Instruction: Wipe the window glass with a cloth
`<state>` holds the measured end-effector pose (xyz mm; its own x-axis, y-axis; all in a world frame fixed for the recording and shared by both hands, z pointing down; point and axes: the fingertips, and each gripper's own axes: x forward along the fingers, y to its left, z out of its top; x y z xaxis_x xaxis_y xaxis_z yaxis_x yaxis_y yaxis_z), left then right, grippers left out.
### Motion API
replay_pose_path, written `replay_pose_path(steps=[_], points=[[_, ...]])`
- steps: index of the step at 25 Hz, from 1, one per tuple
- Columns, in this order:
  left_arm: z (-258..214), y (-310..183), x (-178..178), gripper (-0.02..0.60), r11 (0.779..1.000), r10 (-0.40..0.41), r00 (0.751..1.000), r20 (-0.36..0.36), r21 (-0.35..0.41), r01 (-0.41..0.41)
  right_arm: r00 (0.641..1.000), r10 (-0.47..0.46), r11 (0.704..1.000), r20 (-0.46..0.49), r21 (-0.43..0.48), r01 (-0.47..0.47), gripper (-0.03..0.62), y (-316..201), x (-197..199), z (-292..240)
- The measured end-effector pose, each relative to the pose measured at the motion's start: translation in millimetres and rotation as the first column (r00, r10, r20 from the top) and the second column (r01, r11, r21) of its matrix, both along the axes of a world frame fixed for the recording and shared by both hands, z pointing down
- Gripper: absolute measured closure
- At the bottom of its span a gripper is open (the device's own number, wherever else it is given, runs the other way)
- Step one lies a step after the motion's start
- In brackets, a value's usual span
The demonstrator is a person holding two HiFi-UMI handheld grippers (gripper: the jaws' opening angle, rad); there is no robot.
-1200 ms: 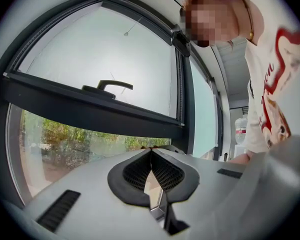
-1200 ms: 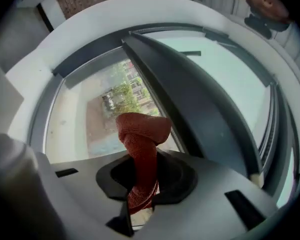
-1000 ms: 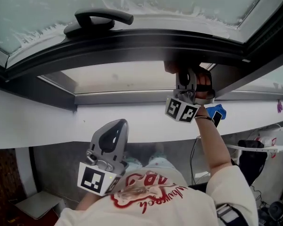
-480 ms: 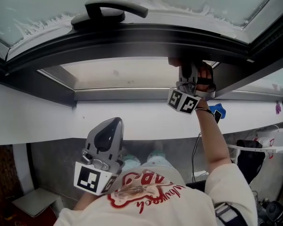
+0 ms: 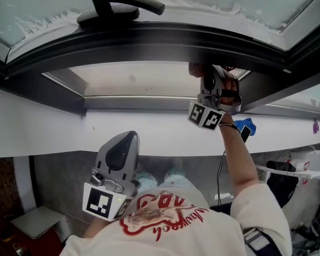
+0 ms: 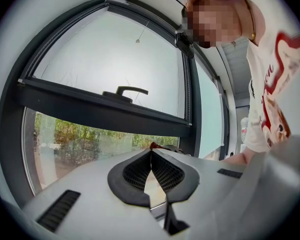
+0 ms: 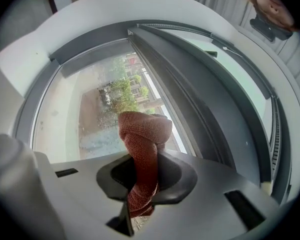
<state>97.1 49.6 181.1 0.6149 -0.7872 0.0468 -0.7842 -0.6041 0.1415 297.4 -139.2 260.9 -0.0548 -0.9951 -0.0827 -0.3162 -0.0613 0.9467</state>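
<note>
Over the last second the right gripper has crept a little farther up under the dark window frame, while the left gripper has drifted slightly left and lower, near the person's chest. The red-brown cloth is clamped between the right gripper's fingers, twisted into a roll whose bunched end sticks out past the fingertips toward the lower window glass. Whether the cloth touches the pane cannot be told. Trees and buildings show through that glass. In the head view the right gripper is raised to the right end of the pane, just below the frame, with a hand around its grip. The left gripper's fingers are closed tip to tip with nothing between them, and it hangs well apart from the glass, nearer than the white sill. A black window handle sits on the frame at far left. A small blue object lies on the sill beside the right wrist.
</note>
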Motion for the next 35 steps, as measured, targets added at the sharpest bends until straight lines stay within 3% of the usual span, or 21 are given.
replay_pose_path(steps=[35], points=[[8, -9, 10, 0.56, 0.998, -0.056, 0.998, 0.028, -0.025, 0.056, 0.994, -0.086, 0.99, 0.065, -0.102, 0.092, 0.517, -1, -5, 73]])
